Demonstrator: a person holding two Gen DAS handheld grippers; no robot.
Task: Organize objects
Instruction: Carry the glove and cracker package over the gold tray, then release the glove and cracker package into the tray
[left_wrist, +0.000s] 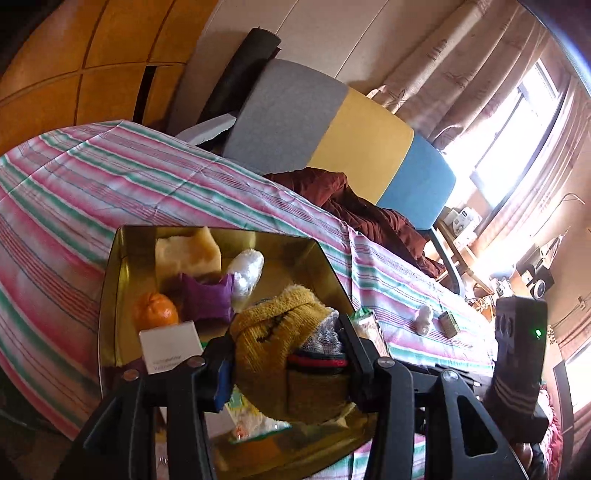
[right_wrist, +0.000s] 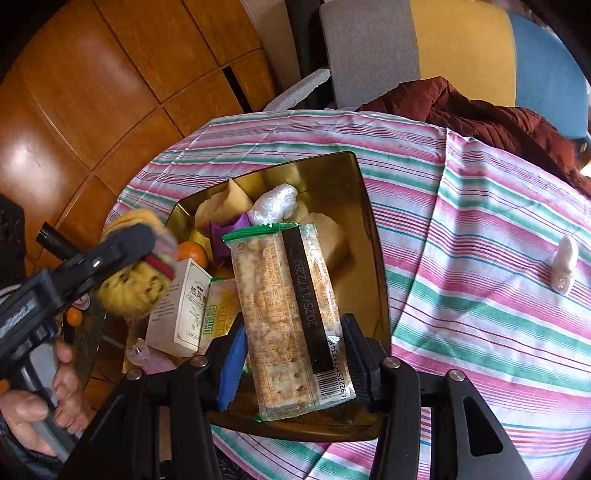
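Observation:
A gold tin (left_wrist: 110, 280) (right_wrist: 369, 229) sits on the striped tablecloth. In it lie an orange (left_wrist: 155, 312), a purple item (left_wrist: 208, 297), a beige block (left_wrist: 188, 253), a clear plastic wad (left_wrist: 245, 269) (right_wrist: 275, 203) and a white box (left_wrist: 170, 347) (right_wrist: 181, 314). My left gripper (left_wrist: 288, 354) is shut on a yellow knitted sock (left_wrist: 284, 343) (right_wrist: 136, 284) held over the tin's near side. My right gripper (right_wrist: 291, 354) is shut on a cracker packet (right_wrist: 288, 317) above the tin.
On the cloth to the right lie a small white wad (right_wrist: 563, 264) (left_wrist: 423, 317) and a small green box (left_wrist: 448, 323). A maroon jacket (right_wrist: 480, 110) and a grey, yellow and blue chair back (left_wrist: 332, 136) stand behind the table. A hand (right_wrist: 37, 402) grips the left tool.

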